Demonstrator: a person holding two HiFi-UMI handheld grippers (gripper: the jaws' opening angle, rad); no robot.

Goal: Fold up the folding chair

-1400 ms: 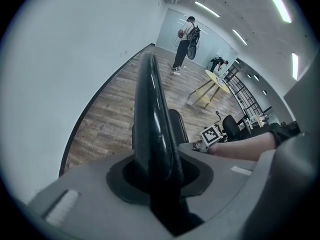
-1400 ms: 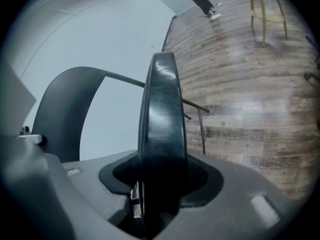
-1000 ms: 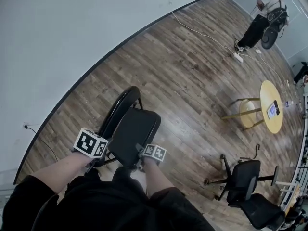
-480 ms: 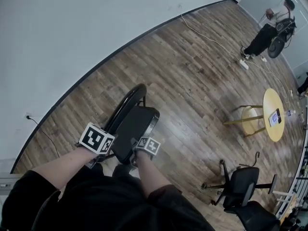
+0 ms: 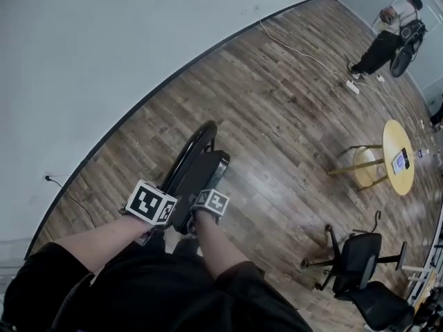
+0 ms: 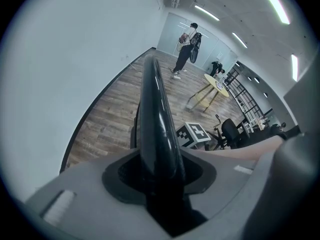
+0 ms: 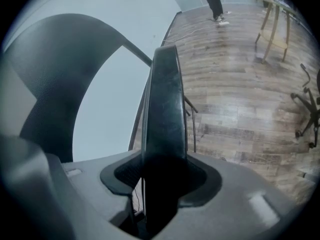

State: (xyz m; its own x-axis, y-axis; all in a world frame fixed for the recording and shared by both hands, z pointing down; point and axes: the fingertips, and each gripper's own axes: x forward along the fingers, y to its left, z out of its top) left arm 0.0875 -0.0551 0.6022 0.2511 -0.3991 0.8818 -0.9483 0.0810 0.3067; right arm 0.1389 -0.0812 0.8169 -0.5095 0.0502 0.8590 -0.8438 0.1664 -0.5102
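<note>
**Folding chair half closed, one gripper on each edge**

Wood-plank floor (image 5: pixel 277 102) fills the room, bounded by a pale wall (image 5: pixel 83 47) with a dark skirting line. Far off by the wall's end stands a person (image 5: pixel 387 40) in dark trousers. Nearer are a black office chair (image 5: pixel 356 254) on castors and a round yellow table (image 5: pixel 401 158), well apart from each other.

The black folding chair (image 5: pixel 197 168) stands on the floor just in front of the holder's knees, near the wall. Its seat (image 5: pixel 204 178) is tipped up steeply, close beside the curved backrest (image 5: pixel 194 147).

The left gripper (image 6: pixel 161 171) has the backrest's glossy rim between its jaws. The jaws have just been opening, yet the rim fills the gap. The right gripper (image 7: pixel 162 169) is clamped at a middling width on the seat's edge, which runs upright between its pads.
</note>
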